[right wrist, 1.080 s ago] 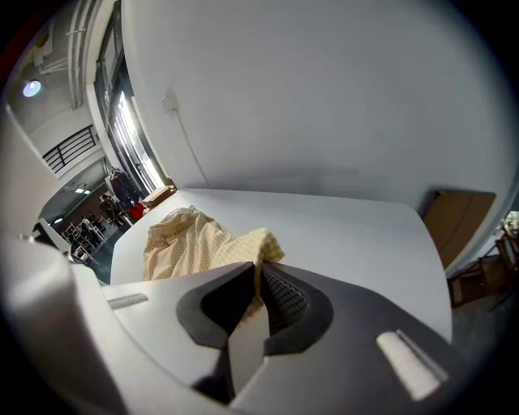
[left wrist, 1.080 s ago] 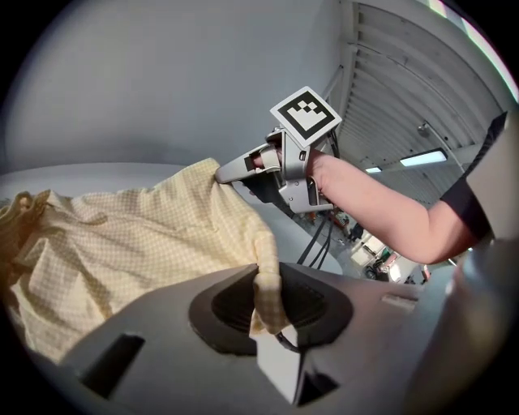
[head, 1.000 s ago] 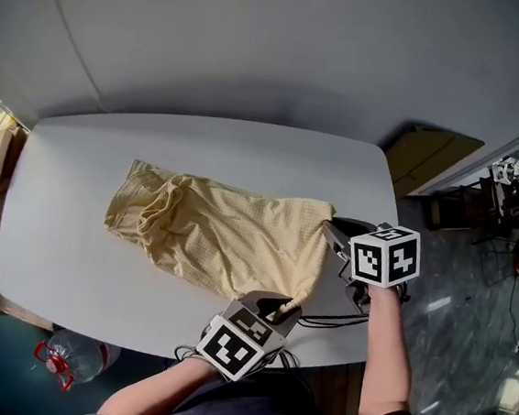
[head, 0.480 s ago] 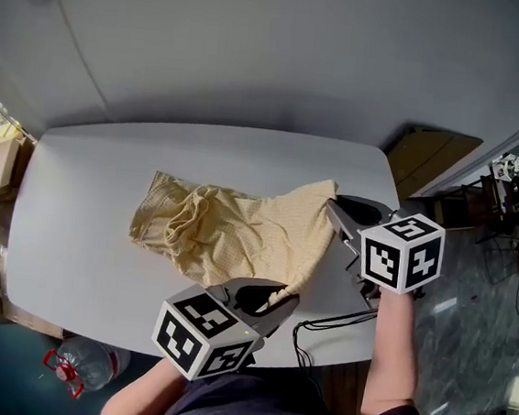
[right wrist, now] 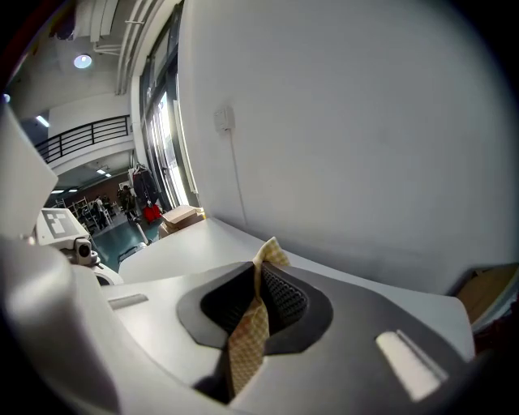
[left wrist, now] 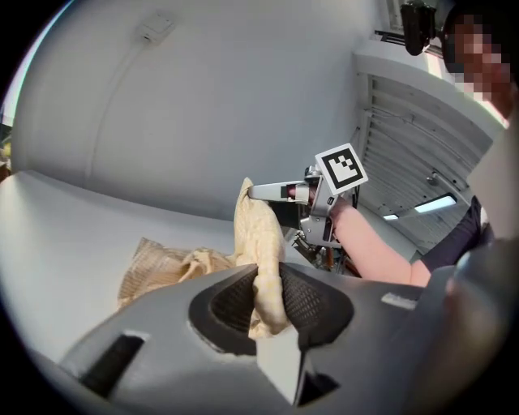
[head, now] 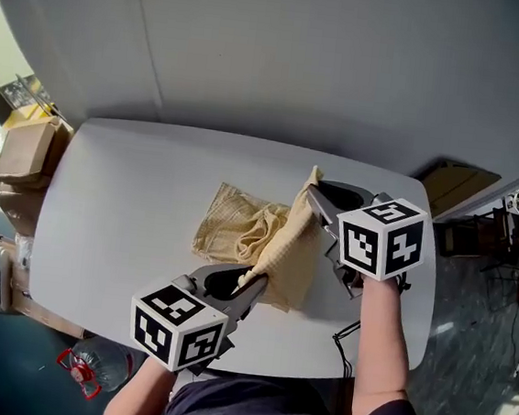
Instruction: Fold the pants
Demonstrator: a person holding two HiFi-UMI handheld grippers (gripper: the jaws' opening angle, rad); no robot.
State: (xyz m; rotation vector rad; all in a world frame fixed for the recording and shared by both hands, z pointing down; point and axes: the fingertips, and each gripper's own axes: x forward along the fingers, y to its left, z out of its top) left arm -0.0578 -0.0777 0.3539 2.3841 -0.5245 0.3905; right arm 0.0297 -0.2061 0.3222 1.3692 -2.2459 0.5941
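Pants (head: 238, 232), pale yellow checked woven cloth, crumpled: left part heaped on white round-cornered table (head: 122, 197), right edge lifted. Left gripper (head: 253, 286), near side, forearm reaching forward, jaws clamped on the bunched near corner. Right gripper (head: 313, 191), farther right, forearm extended, tilted downward, jaws pinched on the thin far corner. Cloth hangs stretched between both.

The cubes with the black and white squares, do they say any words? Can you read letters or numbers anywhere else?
There are no readable words or numbers anywhere.
Left cube: only black-and-white square patterns, no letters.
Right cube: the same, patterns only.
Cardboard box: no print can be made out.
Pants: yellow checked cloth, no label showing.
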